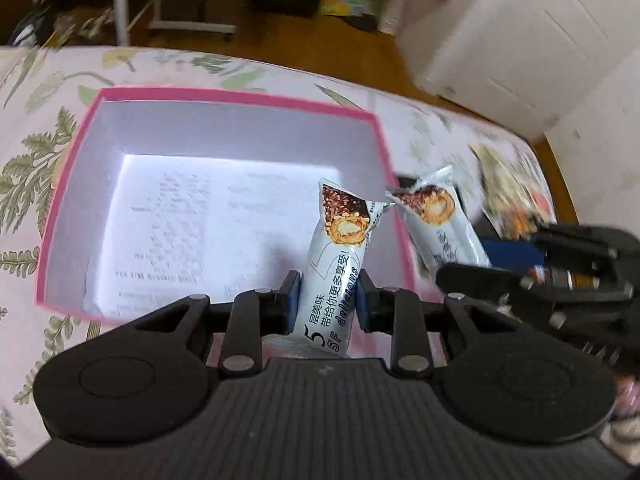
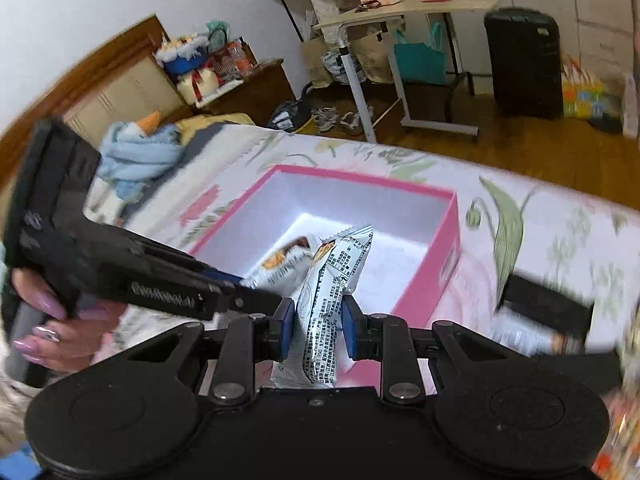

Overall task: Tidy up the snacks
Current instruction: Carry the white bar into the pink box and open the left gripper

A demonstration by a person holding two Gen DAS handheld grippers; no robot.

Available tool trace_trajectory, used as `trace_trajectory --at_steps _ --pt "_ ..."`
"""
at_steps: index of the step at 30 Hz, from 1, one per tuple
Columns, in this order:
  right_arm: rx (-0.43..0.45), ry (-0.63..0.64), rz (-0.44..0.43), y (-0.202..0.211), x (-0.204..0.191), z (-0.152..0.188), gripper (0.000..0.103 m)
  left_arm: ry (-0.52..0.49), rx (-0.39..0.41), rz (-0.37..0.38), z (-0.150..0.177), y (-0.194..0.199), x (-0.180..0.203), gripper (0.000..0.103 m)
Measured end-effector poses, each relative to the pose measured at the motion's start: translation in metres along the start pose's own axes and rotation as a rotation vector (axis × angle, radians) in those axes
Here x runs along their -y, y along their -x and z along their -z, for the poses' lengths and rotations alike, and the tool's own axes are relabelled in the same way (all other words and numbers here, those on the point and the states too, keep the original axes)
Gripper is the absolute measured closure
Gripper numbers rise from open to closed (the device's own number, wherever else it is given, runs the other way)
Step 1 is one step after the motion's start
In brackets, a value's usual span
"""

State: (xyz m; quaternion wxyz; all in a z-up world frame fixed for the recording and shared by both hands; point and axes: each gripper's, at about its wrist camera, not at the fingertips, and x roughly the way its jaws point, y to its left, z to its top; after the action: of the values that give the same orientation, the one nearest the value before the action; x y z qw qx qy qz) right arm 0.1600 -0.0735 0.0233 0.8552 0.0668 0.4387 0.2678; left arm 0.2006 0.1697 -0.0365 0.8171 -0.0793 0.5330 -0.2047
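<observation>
My left gripper (image 1: 330, 300) is shut on a white snack bar (image 1: 340, 248) with a chocolate roll pictured on its wrapper. It hangs over the near right part of an open pink box (image 1: 240, 98) with a white inside. My right gripper (image 2: 318, 326) is shut on a second bar of the same kind (image 2: 326, 280), printed back side up, over the box's near edge (image 2: 448, 248). From the left wrist, the right gripper (image 1: 444, 276) and its bar (image 1: 436, 208) are just outside the box's right wall. From the right wrist, the left gripper (image 2: 276, 300) and its bar (image 2: 280, 264) come in from the left.
The box sits on a floral bedsheet (image 1: 52, 140) and has a printed paper sheet (image 1: 180, 224) on its floor. More snack packets (image 1: 508, 192) and a black object (image 2: 548, 304) lie right of the box. A person's hand (image 2: 52, 328) holds the left gripper. A blue cloth (image 2: 136, 156) lies far left.
</observation>
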Motion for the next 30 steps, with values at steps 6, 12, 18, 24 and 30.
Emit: trace_trajectory --at_steps 6,12,18,24,30 --pt "-0.061 0.149 0.101 -0.062 0.008 -0.036 0.074 0.178 -0.049 0.003 -0.036 -0.067 -0.035 0.076" --pt "-0.174 0.221 0.193 -0.117 0.014 -0.044 0.074 0.313 -0.089 -0.044 -0.041 -0.112 -0.055 0.076" --pt "-0.246 0.352 0.282 -0.149 0.001 -0.041 0.071 0.353 -0.114 -0.027 -0.044 -0.133 -0.052 0.074" --pt "-0.158 0.314 0.244 -0.123 0.007 -0.038 0.063 0.282 -0.052 0.007 -0.037 -0.118 -0.046 0.058" --pt "-0.009 0.136 0.107 -0.035 0.019 -0.021 0.055 0.131 -0.042 0.068 -0.024 -0.080 -0.035 0.058"
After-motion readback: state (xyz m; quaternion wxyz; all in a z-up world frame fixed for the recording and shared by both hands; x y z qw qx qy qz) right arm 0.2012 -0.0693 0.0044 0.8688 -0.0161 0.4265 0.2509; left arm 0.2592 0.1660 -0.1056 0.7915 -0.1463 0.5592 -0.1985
